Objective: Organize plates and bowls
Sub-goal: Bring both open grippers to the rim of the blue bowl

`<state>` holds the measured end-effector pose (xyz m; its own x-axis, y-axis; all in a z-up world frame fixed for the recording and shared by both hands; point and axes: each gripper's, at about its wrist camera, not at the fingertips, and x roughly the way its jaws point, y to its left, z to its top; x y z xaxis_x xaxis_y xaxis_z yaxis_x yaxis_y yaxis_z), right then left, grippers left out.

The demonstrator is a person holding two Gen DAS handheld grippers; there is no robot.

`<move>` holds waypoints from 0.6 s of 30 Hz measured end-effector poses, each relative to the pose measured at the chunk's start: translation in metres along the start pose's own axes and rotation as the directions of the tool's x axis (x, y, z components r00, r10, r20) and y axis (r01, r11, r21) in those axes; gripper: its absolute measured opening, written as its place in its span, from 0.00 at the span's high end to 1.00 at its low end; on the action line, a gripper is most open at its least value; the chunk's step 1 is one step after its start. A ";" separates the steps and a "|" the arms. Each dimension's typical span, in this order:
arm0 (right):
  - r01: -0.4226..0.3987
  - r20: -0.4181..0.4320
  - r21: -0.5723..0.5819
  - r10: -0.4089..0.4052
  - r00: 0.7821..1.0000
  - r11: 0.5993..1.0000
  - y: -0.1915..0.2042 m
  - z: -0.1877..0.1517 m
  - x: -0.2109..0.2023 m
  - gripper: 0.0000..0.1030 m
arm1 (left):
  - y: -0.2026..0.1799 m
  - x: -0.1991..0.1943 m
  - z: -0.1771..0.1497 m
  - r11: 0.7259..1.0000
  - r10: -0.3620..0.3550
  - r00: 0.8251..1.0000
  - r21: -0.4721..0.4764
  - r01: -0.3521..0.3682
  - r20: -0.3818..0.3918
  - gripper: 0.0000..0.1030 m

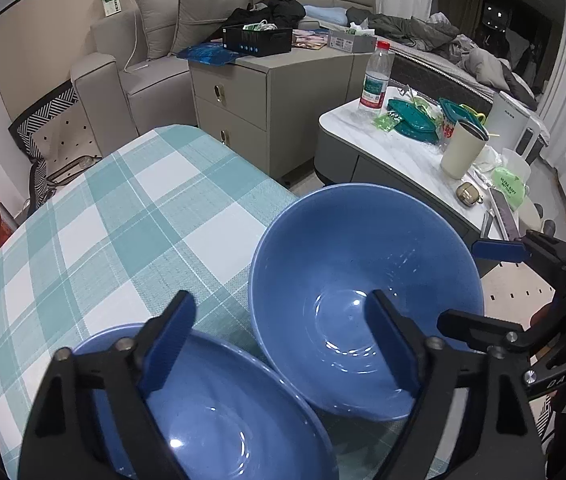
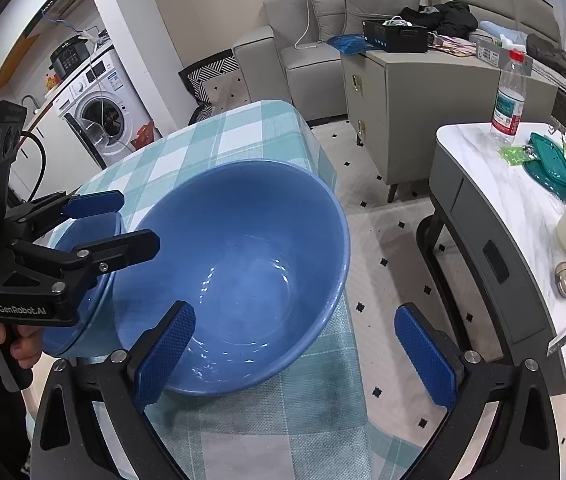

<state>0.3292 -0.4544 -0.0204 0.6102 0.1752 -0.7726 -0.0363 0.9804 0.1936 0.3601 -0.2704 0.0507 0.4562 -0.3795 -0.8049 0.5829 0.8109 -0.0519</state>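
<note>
While the checked teal-and-white tablecloth [image 1: 131,216] carries both dishes at its near edge, the left gripper [image 1: 279,344] hangs with jaws apart over the touching rims of the shallow glossy blue bowl [image 1: 219,412] and the deep blue ceramic bowl [image 2: 239,264], gripping neither. The right gripper [image 2: 295,348], jaws wide, straddles the deep bowl's near rim at the near right corner.

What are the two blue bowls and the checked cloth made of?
Large blue bowl and smaller blue bowl: probably glazed ceramic, since lights gleam on their smooth insides, though glossy plastic is possible. Checked tablecloth: woven fabric, matte, with a visible weave.
</note>
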 end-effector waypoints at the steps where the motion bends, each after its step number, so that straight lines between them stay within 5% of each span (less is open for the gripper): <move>1: 0.001 -0.001 0.002 -0.001 1.000 1.000 -0.001 0.000 0.001 0.01 | 0.000 0.001 0.000 1.000 0.006 1.000 0.004 -0.006 -0.004 0.25; 18: -0.003 -0.017 0.003 0.003 1.000 1.000 0.001 -0.004 0.009 0.18 | -0.001 0.016 0.004 1.000 0.015 0.998 0.019 -0.014 -0.055 0.49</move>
<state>0.3318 -0.4519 -0.0293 0.5967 0.1798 -0.7821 -0.0360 0.9796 0.1978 0.3694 -0.2790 0.0395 0.4272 -0.3421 -0.8370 0.5891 0.8075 -0.0294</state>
